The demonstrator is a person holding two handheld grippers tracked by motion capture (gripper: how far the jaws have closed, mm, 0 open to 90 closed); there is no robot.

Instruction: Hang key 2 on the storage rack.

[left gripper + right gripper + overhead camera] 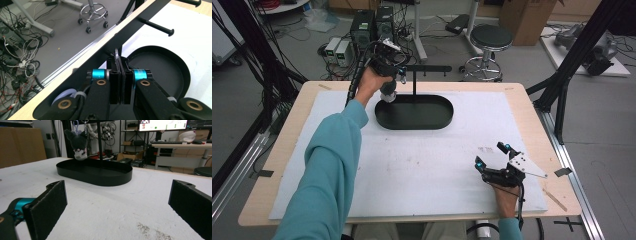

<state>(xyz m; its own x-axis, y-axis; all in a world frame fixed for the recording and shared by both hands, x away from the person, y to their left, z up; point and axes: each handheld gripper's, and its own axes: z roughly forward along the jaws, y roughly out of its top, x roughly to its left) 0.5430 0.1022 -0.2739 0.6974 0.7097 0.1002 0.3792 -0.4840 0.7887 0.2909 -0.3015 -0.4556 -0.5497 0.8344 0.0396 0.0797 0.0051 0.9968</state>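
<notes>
A soft, fuzzy dark plush toy (78, 143) hangs above a black tray (95, 176) of smooth, matt metal (slightly sheened at the rim). The worktop (532, 112) is pale wood under a rough white mat (422, 170). Foam-like matt black pads line the jaws.

Around the counter: a cluttered workshop floor.

A wooden counter (532, 107) carries a white mat (422, 175) with a few dark specks near its right side. Behind it, on the grey floor, a black round stool (490, 37) stands on a chrome wheeled base, next to a cardboard box (527, 17). To the left of the stool sit dark computer towers (372, 25) and two small white boxes (338, 50) among tangled cables (15, 62). Black frame struts (582, 55) rise at both sides. Farther off, a desk (180, 146) holds a keyboard under a lit monitor (162, 124).
</notes>
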